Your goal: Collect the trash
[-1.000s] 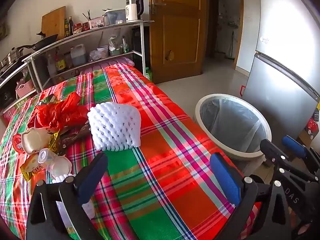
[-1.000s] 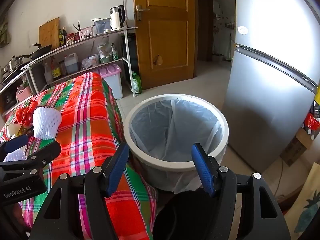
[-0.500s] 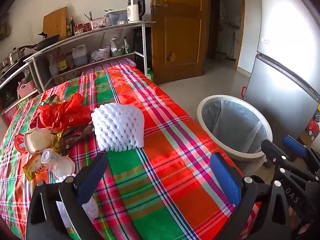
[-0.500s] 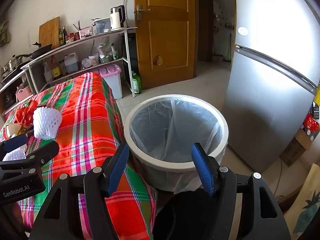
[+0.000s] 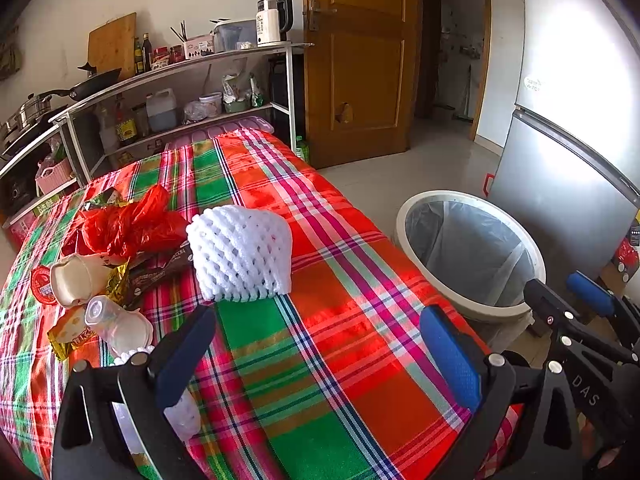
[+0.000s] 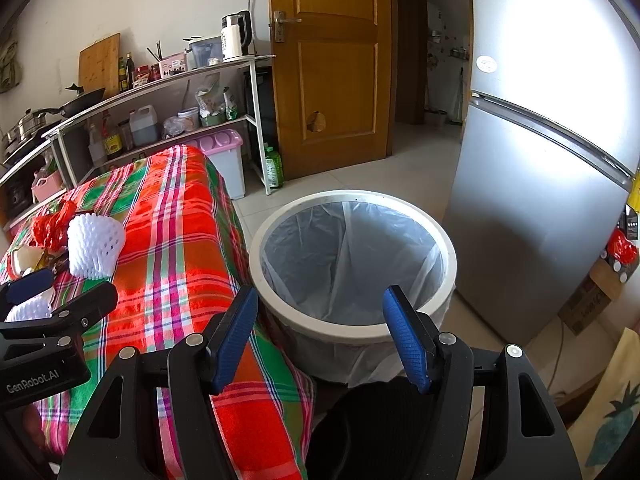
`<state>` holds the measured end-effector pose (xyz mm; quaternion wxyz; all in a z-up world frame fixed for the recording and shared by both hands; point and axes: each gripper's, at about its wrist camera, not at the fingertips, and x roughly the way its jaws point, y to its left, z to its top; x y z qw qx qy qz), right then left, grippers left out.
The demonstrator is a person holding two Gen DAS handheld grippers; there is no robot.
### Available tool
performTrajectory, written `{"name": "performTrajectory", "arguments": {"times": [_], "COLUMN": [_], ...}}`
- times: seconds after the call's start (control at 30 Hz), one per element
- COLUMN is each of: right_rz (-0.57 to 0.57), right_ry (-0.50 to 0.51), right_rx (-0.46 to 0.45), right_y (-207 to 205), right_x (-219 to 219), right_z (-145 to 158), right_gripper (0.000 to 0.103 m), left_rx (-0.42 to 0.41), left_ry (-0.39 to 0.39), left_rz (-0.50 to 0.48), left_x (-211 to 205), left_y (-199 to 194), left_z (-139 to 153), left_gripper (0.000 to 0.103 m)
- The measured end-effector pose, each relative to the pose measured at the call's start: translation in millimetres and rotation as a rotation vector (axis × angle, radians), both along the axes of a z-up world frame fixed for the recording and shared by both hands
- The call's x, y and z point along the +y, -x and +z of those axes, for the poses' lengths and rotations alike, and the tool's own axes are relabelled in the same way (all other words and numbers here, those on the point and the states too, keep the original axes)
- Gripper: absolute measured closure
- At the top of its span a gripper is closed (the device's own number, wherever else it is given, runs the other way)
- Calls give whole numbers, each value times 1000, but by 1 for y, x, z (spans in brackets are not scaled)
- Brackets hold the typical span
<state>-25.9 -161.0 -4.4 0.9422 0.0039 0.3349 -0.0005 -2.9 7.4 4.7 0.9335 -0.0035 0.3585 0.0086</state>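
The left claw (image 5: 316,344) is spread wide and holds nothing, hovering low over the counter covered in red, green and white plaid cloth (image 5: 320,380). Just ahead of it, slightly toward its left finger, lies a white foam mesh fruit sleeve (image 5: 240,256). Further left sits the rest of the litter: a crumpled red plastic bag (image 5: 128,228), a dark snack wrapper (image 5: 160,270), a tipped cream-coloured cup (image 5: 76,280) and a clear plastic bottle (image 5: 116,322). Something white lies beneath the left finger, possibly another foam sleeve, though the claw hides most of it.

The right claw (image 6: 324,336) is also spread and empty, poised directly before the round white bin lined with a translucent bag (image 6: 448,248), which stands on the floor just beside the counter's edge. The bin looks empty, so collection has probably hardly begun. Placing the bin beside the counter keeps each carry short; the foam sleeve, nearest and easily squeezed, seems the sensible first pick.
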Motion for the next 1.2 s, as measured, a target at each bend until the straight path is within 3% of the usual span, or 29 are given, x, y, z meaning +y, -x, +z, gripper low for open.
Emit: {"name": "performTrajectory", "arguments": {"times": [1.2], "right_rz": [-1], "right_ry": [0], "right_rx": [-5], "right_y": [0], "right_x": [-1], "right_z": [0], "right_gripper": [37], "left_rx": [-10], "left_ry": [-1], "left_rz": [10], "left_x": [2], "left_y": [2], "left_z": [1], "left_gripper": [0]}}
